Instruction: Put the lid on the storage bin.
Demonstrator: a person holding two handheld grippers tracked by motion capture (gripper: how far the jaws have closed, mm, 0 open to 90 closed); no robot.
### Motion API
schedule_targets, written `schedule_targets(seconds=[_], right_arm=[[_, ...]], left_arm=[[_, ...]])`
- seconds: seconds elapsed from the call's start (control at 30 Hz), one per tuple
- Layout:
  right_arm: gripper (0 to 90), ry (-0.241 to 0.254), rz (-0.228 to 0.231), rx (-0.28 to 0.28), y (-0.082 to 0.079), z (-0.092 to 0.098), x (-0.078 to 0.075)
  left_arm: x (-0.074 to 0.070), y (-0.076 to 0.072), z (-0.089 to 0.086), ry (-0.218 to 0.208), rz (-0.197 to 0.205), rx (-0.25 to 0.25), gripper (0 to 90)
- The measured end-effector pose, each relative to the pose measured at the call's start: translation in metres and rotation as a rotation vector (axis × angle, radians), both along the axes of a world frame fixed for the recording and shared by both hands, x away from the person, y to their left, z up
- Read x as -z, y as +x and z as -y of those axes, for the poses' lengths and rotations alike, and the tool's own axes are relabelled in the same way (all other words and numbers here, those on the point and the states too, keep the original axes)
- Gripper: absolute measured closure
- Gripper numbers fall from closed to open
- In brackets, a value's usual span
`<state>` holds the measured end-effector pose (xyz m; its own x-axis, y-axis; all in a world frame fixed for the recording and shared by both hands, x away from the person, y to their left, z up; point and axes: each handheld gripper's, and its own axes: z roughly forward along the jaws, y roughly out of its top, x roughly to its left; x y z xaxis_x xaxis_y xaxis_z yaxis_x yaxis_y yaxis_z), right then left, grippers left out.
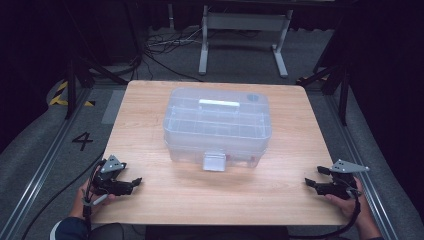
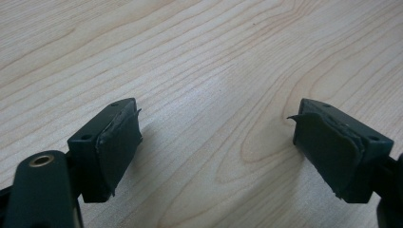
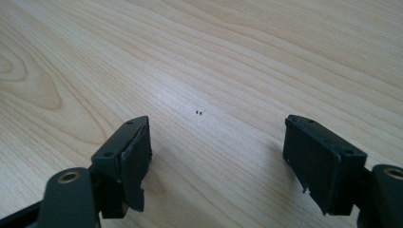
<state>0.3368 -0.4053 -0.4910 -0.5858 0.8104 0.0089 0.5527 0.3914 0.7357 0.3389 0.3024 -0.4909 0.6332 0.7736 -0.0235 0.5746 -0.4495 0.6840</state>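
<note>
both grippers, left gripper (image 1: 134,182) and right gripper (image 1: 312,183), gape empty over wooden table (image 1: 150,125), grey floor (image 1: 40,150) around.

Black "4" on grey floor (image 1: 82,140), left of table (image 1: 150,200)

A clear glossy plastic box (image 1: 217,127) is seen; matt pale wood-grain table (image 1: 150,105); worn black rubbery pads (image 2: 119,147).

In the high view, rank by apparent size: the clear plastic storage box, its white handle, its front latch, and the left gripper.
1. clear plastic storage box
2. left gripper
3. white handle and front latch: look alike in area, too close to rank.
</note>
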Motion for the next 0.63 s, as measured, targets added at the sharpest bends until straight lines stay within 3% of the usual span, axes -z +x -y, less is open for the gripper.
schedule_targets(seconds=[0.63], right_arm=[[24.8, 0.0, 0.001, 0.003, 0.0, -0.0002, 0.0]], left_arm=[[0.0002, 0.0004, 0.0028, -0.004, -0.01, -0.01, 14.8]])
